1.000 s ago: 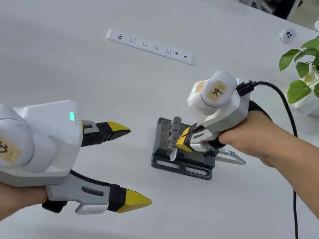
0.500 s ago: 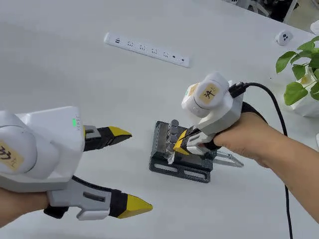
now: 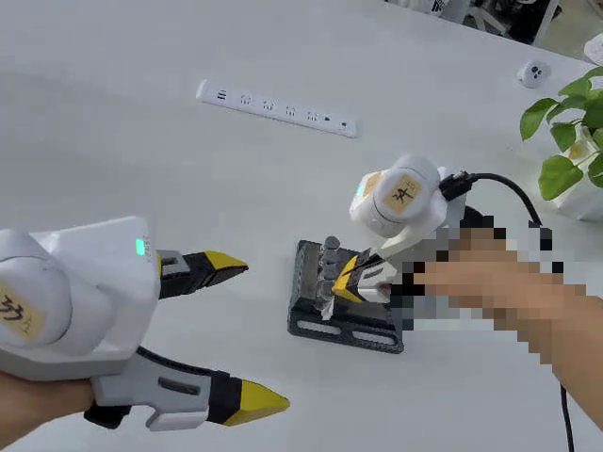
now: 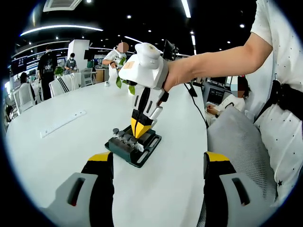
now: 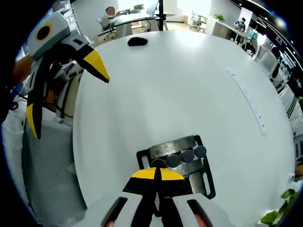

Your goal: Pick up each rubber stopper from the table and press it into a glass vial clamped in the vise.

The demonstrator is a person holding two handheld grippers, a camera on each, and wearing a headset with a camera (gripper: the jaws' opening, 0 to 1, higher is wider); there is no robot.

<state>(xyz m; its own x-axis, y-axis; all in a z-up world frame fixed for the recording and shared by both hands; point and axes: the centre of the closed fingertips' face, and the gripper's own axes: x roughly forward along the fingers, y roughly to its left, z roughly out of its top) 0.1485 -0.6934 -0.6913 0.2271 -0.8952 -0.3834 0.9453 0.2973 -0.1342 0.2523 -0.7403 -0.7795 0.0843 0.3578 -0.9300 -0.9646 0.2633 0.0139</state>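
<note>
A black vise (image 3: 350, 330) stands on the white table and clamps a short row of glass vials (image 3: 327, 268) with grey rubber stoppers (image 3: 332, 243) on top. My right gripper (image 3: 347, 280) is shut, its yellow tips resting on the near end of the row. In the right gripper view the shut tips (image 5: 157, 175) cover the nearest vial, with three stoppers (image 5: 187, 155) showing beyond, in the vise (image 5: 207, 177). My left gripper (image 3: 243, 331) hovers open and empty to the left of the vise. In the left gripper view the right gripper (image 4: 140, 128) points down onto the vise (image 4: 142, 156).
A white power strip (image 3: 278, 96) lies at the far side of the table. A potted plant (image 3: 570, 141) and a small round white device (image 3: 534, 68) sit at the right. The right gripper's black cable (image 3: 528, 193) trails right. People sit in the background.
The right gripper has stayed shut over the vials and tilted slightly more upright. The left gripper has held its place, open.
</note>
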